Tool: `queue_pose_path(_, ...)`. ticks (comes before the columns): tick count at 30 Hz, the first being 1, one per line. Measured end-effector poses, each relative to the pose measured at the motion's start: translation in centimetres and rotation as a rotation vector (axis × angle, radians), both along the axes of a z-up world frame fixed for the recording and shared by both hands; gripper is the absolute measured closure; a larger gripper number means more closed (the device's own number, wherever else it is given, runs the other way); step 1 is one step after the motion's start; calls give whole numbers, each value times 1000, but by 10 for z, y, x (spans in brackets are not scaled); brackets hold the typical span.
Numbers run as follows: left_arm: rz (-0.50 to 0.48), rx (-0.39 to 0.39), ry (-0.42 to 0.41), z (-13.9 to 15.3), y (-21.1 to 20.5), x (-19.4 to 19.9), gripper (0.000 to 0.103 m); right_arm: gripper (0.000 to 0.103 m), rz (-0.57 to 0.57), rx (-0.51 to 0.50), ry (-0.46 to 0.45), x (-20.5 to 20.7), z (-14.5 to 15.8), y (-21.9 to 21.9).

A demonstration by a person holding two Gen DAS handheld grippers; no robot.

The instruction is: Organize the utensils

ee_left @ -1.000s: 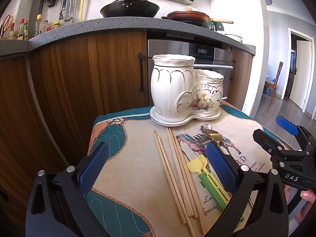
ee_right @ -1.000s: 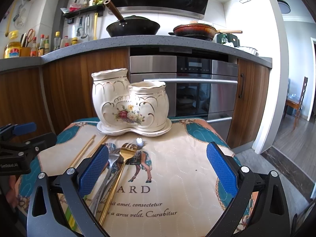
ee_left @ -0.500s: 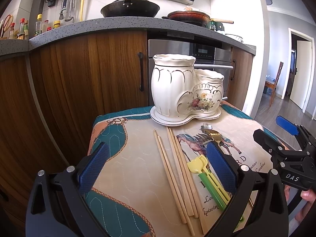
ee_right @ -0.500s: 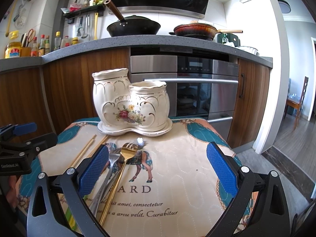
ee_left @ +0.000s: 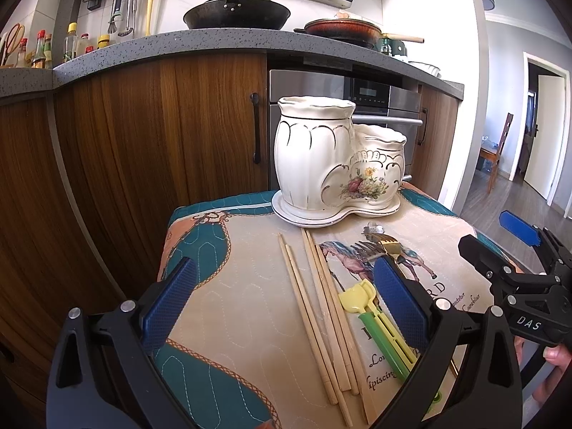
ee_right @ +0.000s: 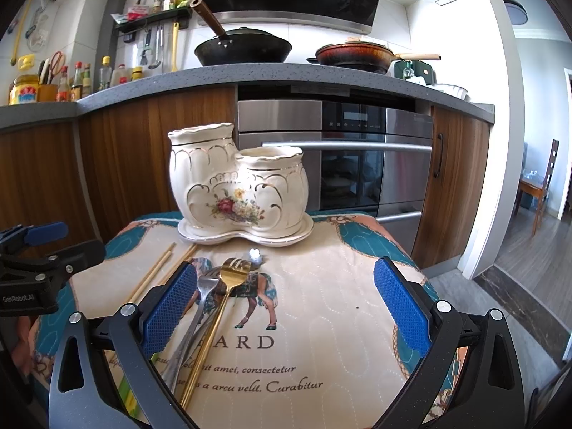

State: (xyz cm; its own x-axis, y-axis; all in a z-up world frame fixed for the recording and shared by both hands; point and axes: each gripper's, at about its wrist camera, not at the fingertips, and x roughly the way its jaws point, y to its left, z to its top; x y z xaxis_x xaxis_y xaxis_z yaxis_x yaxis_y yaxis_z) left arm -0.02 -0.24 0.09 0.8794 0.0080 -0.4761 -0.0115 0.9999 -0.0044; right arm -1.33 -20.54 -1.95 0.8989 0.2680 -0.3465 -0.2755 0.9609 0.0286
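We held both sets of jaws wide apart and gripping nothing: our left gripper hung over the near left part of the cloth, and our right gripper hung over the printed middle of it.

The utensils lay loose on the cloth, none of them in a container. Four wooden chopsticks lay roughly side by side, running from the holder's saucer toward us. Just to their right lay a yellow scoop and a green stick close together, the right pad of our left gripper covering part of them. A silver fork and a gold fork lay side by side over the printed horse, tines toward the holder, handles running under our right gripper's left finger. A small shiny piece sat just past the tines; we could not tell what it was.

At the far edge of the cloth stood the white holder, two joined pots on one saucer, a taller pot and a shorter one painted with flowers. From our low angle we could not see inside either pot, and nothing stuck up above the rims.

Behind stood wooden cabinets, an oven and a grey counter carrying two pans.
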Motion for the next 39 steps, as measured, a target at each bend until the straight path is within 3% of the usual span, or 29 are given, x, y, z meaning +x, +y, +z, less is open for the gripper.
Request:
queue_pose_path(31, 18, 1, -12, 0, 4, 0, 5, 5, -2, 11, 9, 0, 0, -1)
queue_pose_path(39, 45, 21, -19, 17, 15, 5, 5, 5, -92, -9, 23, 5, 17, -11)
